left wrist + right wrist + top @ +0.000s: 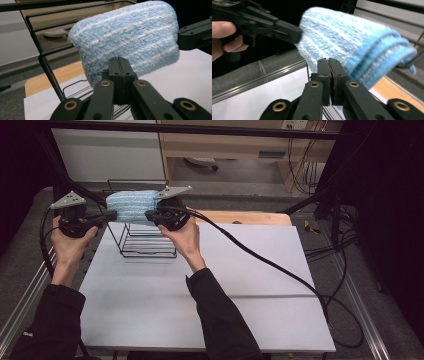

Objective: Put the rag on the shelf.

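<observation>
The left claw [111, 215] is clamped on the left edge of the blue towel [131, 206], which hangs between both claws over the wire rack [145, 242]. The right claw [150, 215] pinches its right edge.

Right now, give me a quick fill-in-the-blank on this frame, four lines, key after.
1. The towel between the grippers is striped white and ____.
2. The towel is draped over a black ____ rack.
3. The left gripper has its jaws ____ on the towel's edge.
4. The grey plate sits on top of the ____ gripper.

Missing words: blue; wire; shut; right
</observation>
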`<action>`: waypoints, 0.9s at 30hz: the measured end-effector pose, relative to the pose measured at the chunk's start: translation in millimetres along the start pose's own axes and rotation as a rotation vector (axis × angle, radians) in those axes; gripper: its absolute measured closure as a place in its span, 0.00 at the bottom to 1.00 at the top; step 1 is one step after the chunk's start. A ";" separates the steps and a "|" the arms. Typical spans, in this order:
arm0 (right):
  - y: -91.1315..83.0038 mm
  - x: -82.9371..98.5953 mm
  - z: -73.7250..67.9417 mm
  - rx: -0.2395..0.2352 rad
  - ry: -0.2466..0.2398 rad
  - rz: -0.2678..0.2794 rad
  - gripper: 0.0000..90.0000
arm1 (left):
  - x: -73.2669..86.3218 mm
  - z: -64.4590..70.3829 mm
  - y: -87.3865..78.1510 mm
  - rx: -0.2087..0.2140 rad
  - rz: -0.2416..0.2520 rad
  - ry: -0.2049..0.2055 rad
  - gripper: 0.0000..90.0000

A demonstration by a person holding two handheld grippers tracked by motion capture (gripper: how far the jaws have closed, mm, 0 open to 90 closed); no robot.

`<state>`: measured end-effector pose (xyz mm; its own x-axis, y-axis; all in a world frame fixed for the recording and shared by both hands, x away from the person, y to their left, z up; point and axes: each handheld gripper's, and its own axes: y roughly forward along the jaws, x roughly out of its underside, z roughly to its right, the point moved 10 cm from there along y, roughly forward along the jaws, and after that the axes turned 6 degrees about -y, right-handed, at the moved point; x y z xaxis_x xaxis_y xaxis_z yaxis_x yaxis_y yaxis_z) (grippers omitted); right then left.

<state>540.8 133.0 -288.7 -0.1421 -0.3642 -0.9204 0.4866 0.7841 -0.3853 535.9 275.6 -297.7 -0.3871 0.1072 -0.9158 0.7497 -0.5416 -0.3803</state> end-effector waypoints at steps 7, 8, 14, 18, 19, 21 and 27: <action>9.9 15.7 10.2 0.033 0.009 -0.029 1.00 | 8.1 -4.1 9.0 -0.014 -0.014 -0.008 0.99; 11.3 16.6 11.6 0.035 0.014 -0.025 1.00 | 8.7 -4.4 10.9 -0.017 -0.013 -0.009 0.99; 16.4 21.2 18.5 0.045 0.021 -0.009 1.00 | 8.3 -7.3 19.1 -0.029 0.001 -0.019 0.99; 13.9 20.8 17.6 0.045 0.009 -0.004 0.96 | 8.0 -5.9 15.8 -0.024 0.003 -0.017 0.98; 12.1 19.8 16.5 0.044 0.009 0.001 0.95 | 7.2 -5.1 13.5 -0.022 0.007 -0.016 0.98; 7.7 16.5 13.7 0.039 0.002 0.016 0.93 | 5.0 -3.3 8.4 -0.015 0.017 -0.017 0.95; -5.4 6.2 6.8 0.019 0.001 0.048 0.84 | -3.1 0.9 -3.8 -0.018 0.028 -0.016 0.84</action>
<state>543.2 123.1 -291.9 -0.1187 -0.3262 -0.9378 0.5087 0.7911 -0.3395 533.7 276.6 -293.3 -0.3745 0.0789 -0.9239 0.7698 -0.5290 -0.3572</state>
